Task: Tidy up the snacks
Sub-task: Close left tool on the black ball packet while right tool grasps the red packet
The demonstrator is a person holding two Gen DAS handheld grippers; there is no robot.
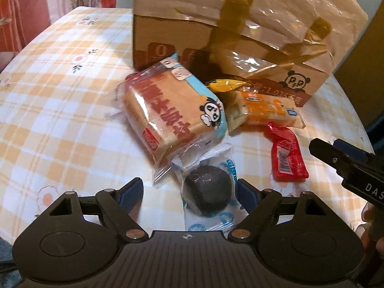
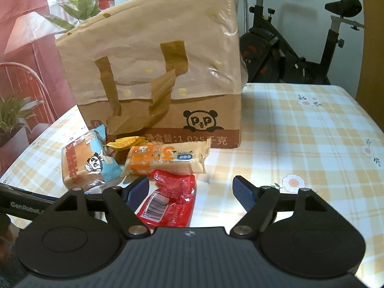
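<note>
1. Snacks lie in a loose cluster on the checked tabletop [image 2: 300, 129], just in front of a tall cardboard box [image 2: 153, 72] patched with brown tape.
2. Nearest the box sits a small yellow wrapper [image 1: 224, 84]; an orange cracker pack [image 2: 165, 159] lies just in front of the box, beside a wrapped bread slice [image 1: 172, 112] with a panda print.
3. Farther out from the box, a red packet [image 2: 168, 201] lies between the spread fingers of the right tongs [image 2: 192, 192], which are released and not pressing it.
4. Left tongs [image 1: 189, 192] stand released around a dark round cake in a clear wrapper [image 1: 206, 192], farthest from the box; whether the right finger touches the wrapper cannot be told.
</note>
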